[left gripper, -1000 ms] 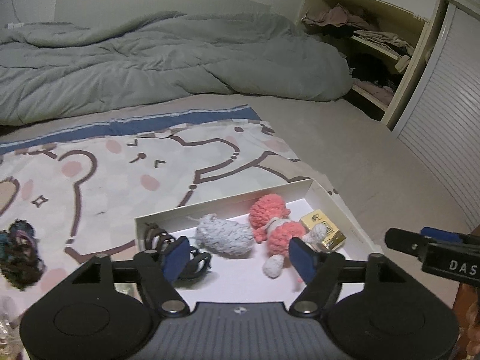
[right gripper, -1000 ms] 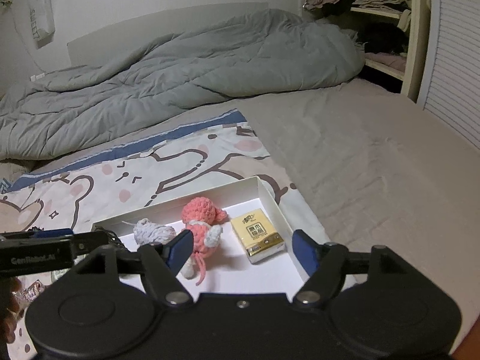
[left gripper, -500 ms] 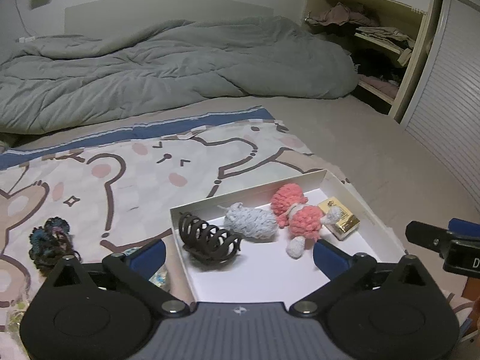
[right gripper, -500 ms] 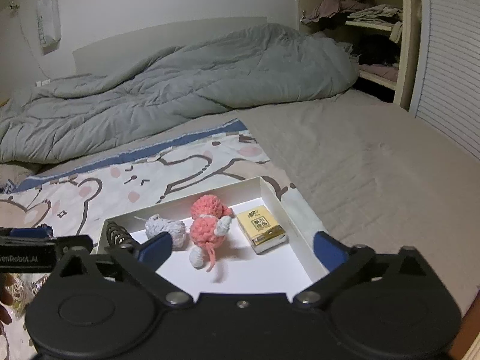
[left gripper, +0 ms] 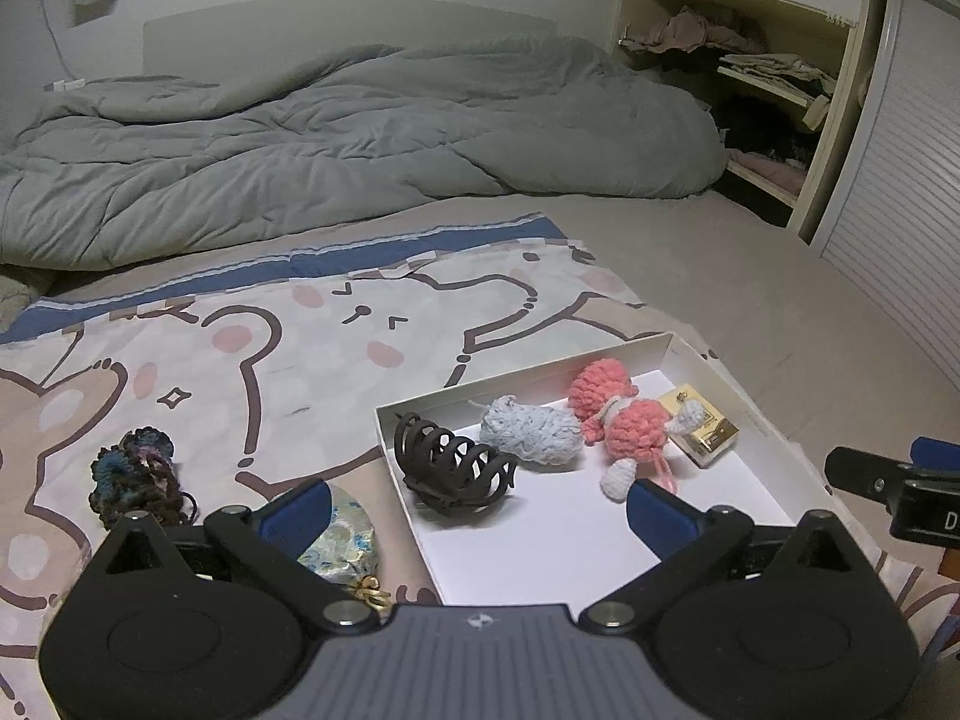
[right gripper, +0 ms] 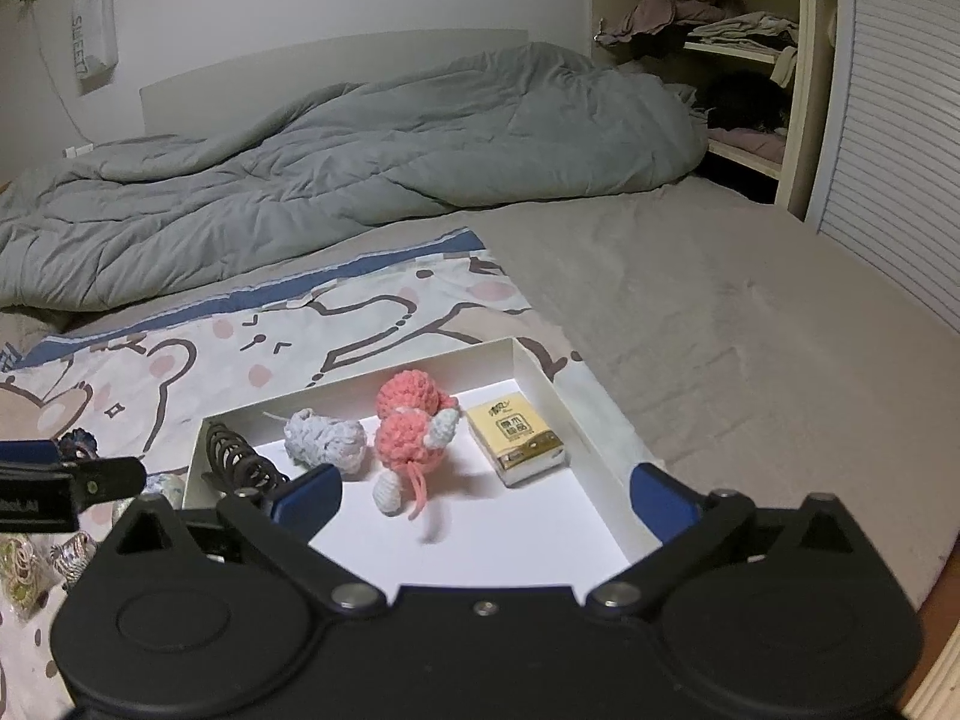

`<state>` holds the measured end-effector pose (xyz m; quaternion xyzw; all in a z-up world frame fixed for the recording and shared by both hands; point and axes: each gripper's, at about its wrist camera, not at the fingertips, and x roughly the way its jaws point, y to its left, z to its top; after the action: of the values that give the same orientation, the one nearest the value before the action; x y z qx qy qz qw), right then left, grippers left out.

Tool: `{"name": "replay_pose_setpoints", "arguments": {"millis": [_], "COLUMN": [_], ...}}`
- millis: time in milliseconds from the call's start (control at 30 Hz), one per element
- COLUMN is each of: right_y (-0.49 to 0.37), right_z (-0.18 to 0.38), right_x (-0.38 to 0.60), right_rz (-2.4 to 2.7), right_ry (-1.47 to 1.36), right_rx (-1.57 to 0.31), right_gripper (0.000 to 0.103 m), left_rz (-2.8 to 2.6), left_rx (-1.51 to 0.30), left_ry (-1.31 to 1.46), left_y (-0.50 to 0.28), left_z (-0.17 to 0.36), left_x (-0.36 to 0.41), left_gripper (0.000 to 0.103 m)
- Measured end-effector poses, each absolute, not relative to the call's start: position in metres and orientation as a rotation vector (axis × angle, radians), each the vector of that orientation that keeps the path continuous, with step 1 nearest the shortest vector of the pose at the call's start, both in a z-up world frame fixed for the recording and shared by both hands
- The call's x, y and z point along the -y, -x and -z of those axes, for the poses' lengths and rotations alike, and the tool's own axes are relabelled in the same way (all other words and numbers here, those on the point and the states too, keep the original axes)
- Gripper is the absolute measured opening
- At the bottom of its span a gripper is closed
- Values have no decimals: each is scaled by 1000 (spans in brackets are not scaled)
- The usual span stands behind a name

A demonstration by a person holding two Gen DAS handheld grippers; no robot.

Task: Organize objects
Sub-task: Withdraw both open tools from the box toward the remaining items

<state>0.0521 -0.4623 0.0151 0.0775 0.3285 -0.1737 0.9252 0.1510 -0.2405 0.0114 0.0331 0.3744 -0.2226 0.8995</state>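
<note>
**Four things in the box, both grippers wide**

Four things lie in the white box [left gripper: 714, 372] on the bed: a dark hair claw [left gripper: 451, 463] at its left end, a grey yarn ball [left gripper: 531, 429] beside it, a pink knitted doll [left gripper: 624, 420] touching the ball, and a small yellow packet [left gripper: 705, 426] at the right end, next to the doll's pale arm. From the right wrist view we see the same row, with the packet [right gripper: 517, 429] well clear of the box's right wall.

We hold the left gripper [left gripper: 477, 516] over the near left part of the box; its jaws have just been opening and now stand spread wide, with nothing pressed between them. We hold the right gripper [right gripper: 486, 489] over the near side of the box; its jaws have just been opening too, and they grip nothing.

Outside the box, on the cartoon blanket [left gripper: 300, 348], we see a dark tangle of hair ties [left gripper: 137, 477] to the left and a small patterned pouch [left gripper: 345, 546] just beside the box's left wall, partly behind the left gripper's finger. A grey duvet [left gripper: 336, 138] is heaped at the far end of the bed, and shelves [left gripper: 774, 84] with clothes stand to the right.
</note>
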Motion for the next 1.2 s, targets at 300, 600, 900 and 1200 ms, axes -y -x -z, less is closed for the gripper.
{"name": "replay_pose_setpoints", "arguments": {"millis": [300,600,900,1200], "right_y": [-60,-82,-111,-133], "right_z": [-12,-13,-17,-11], "right_x": [454,420,368,318], "right_rz": [342,268,153,49], "right_ry": [-181,-156,-126,-99], "right_rx": [-663,-662,-662,-690], "right_gripper": [103,103,103,103], "left_rz": [433,333,250,201], "left_rx": [-767,-736,-707,-677], "left_ry": [-42,-31,-38,-33], "left_y": [-156,-164,-165,-166], "left_z": [-16,-25,-29,-29], "left_x": [212,161,105,49], "left_gripper": [103,103,103,103]}}
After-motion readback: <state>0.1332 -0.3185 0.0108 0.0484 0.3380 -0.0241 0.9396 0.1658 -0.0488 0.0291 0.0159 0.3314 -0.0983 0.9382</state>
